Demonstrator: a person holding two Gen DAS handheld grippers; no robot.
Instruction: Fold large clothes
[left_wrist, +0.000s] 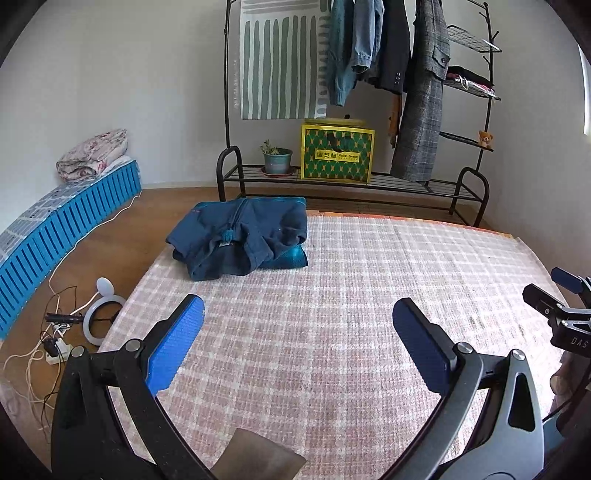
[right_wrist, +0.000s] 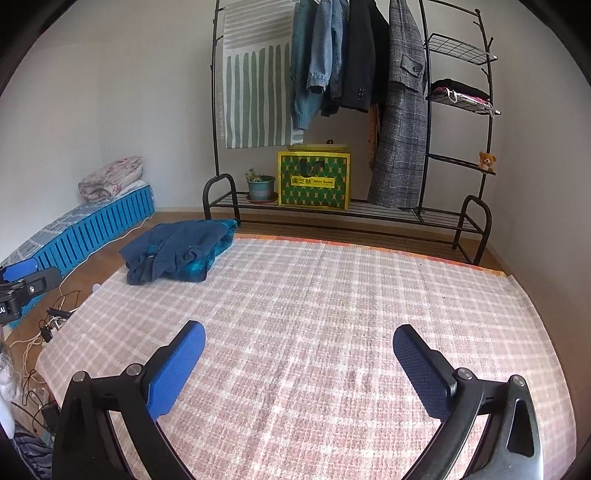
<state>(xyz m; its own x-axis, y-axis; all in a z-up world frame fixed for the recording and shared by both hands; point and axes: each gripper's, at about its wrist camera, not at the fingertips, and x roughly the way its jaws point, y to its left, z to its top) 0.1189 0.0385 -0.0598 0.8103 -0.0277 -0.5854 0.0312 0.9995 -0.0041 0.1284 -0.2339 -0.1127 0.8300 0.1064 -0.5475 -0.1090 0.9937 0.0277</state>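
A dark blue garment lies folded in a loose bundle on the far left corner of the pink checked rug, on top of a teal folded piece. It also shows in the right wrist view. My left gripper is open and empty, held above the rug well short of the bundle. My right gripper is open and empty over the middle of the rug. The right gripper's tip shows at the right edge of the left wrist view.
A black clothes rack with hanging coats, a yellow-green box and a potted plant stands behind the rug. A blue slatted crate row with folded bedding runs along the left wall. Cables and a ring lamp lie on the wooden floor at left.
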